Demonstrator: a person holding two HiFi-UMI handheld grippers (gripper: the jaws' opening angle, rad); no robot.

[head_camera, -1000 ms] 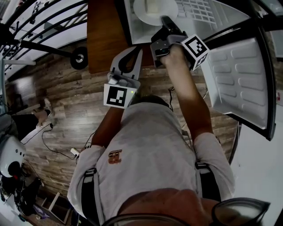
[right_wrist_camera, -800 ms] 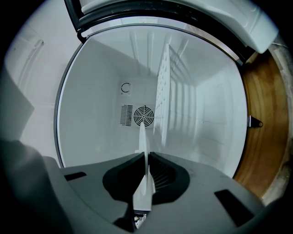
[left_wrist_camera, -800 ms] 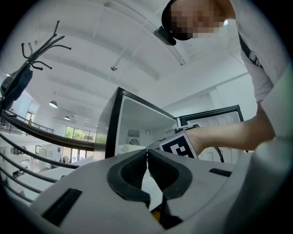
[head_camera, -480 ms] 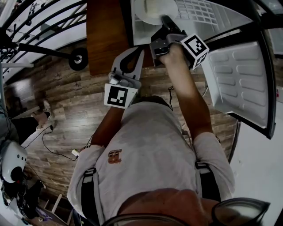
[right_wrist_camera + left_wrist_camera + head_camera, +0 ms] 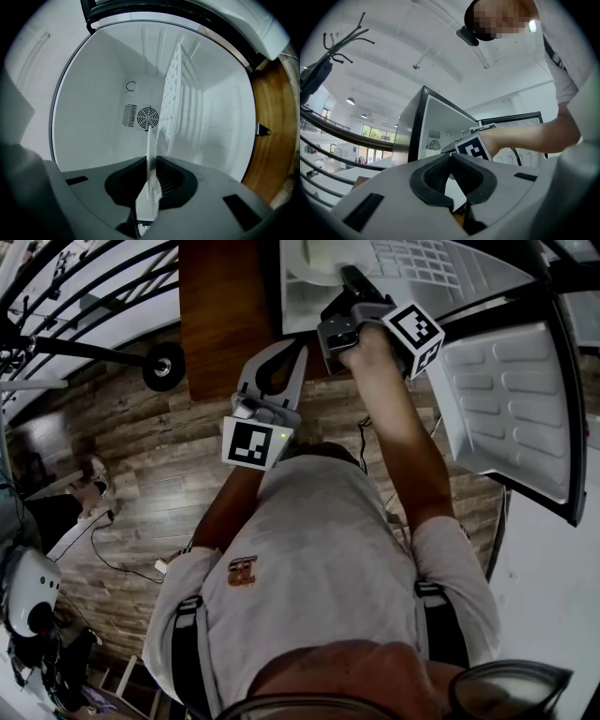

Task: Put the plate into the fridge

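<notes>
A white plate [image 5: 323,257] is inside the open fridge [image 5: 298,310], over its white floor. My right gripper [image 5: 349,279] is shut on the plate's near rim. In the right gripper view the plate [image 5: 151,150] stands edge-on between the pads of the right gripper [image 5: 152,171], in front of the fan grille [image 5: 148,117] on the fridge's back wall. My left gripper [image 5: 292,352] is shut and empty, held back outside the fridge, left of the right hand. The left gripper view shows the left gripper [image 5: 451,161] pointing at the fridge [image 5: 436,122].
The fridge door [image 5: 511,399] stands swung open at the right. A wire shelf [image 5: 174,93] sits inside the fridge, right of the plate. A wooden panel [image 5: 220,306] flanks the fridge's left side. A wheeled metal rack [image 5: 155,367] stands on the wood floor at far left.
The right gripper and the plate have shifted a little deeper into the fridge. The left gripper has stayed nearly where it was.
</notes>
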